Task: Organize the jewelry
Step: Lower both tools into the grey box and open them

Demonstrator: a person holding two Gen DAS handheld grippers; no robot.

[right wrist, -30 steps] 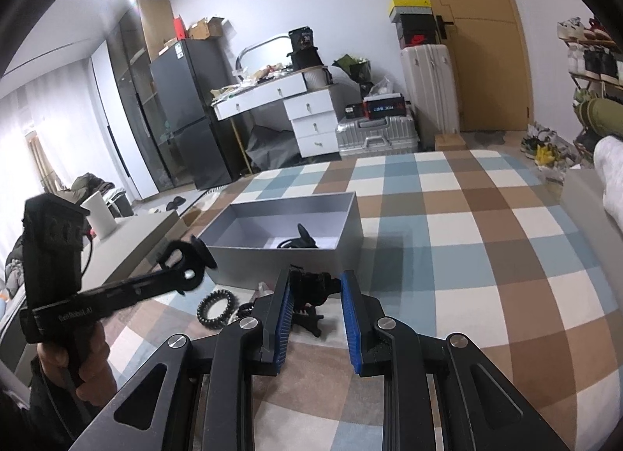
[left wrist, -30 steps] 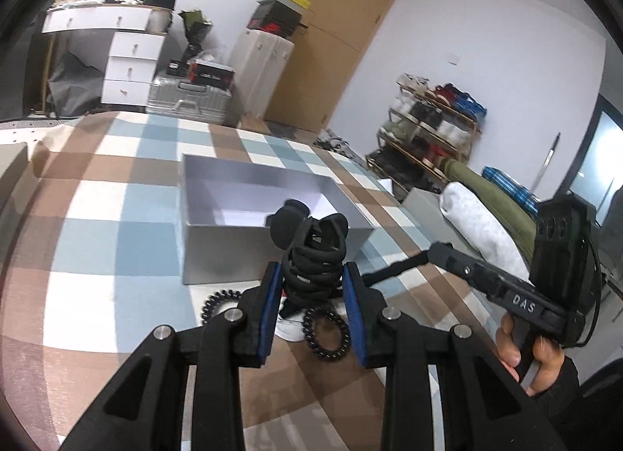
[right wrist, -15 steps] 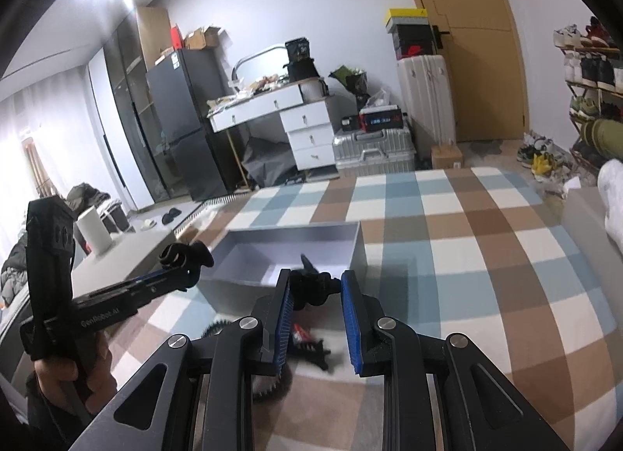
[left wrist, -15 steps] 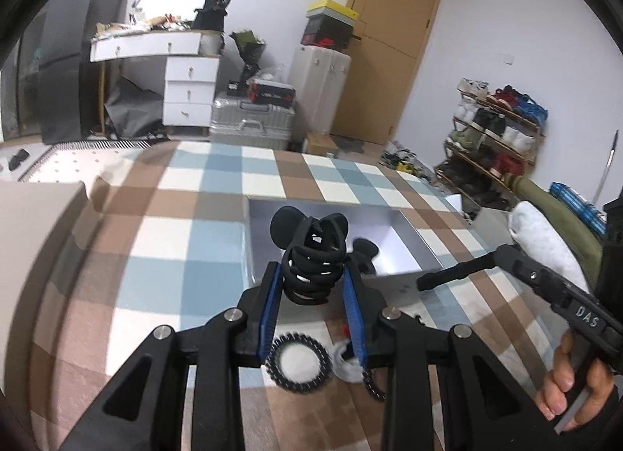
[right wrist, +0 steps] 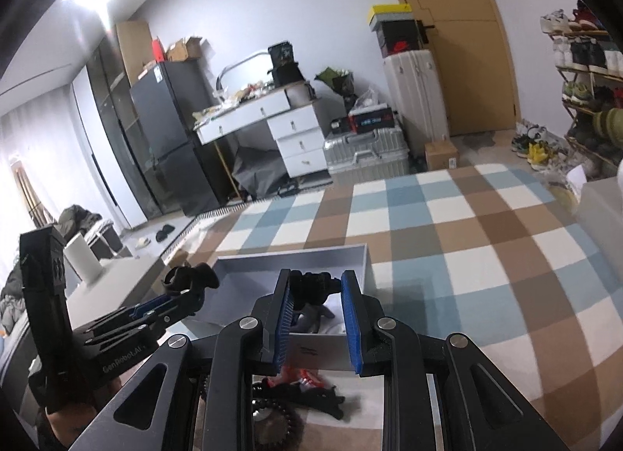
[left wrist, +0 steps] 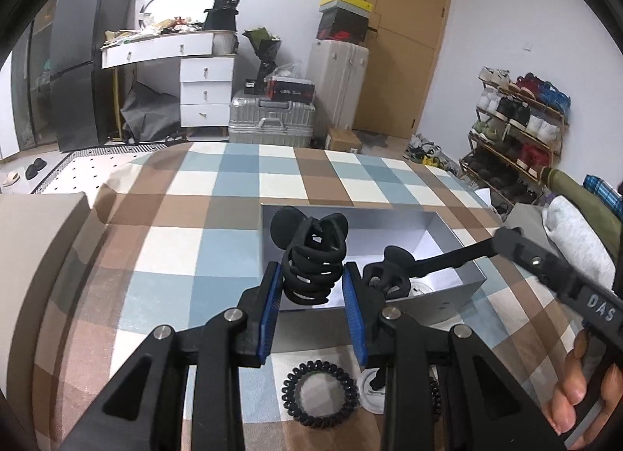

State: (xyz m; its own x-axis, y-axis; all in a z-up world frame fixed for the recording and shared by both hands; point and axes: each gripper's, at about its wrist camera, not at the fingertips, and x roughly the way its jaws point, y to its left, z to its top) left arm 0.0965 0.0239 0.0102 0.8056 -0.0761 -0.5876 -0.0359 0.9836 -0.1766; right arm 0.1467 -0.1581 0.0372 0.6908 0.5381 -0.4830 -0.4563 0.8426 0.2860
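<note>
On a checked blanket [left wrist: 202,217], the left gripper [left wrist: 311,287] pinches a large black claw clip [left wrist: 311,256] and the right gripper [right wrist: 317,295] a small hair clip [right wrist: 313,287], above the grey box [left wrist: 447,295].

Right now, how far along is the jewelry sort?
Midway. Done: the grey box holds at least one item, dark and hard to identify. In hand: the left gripper is shut on a black claw clip, the right gripper on a smaller black clip, both over the box. Left: a black coil hair tie and other small pieces on the checked blanket.
</note>
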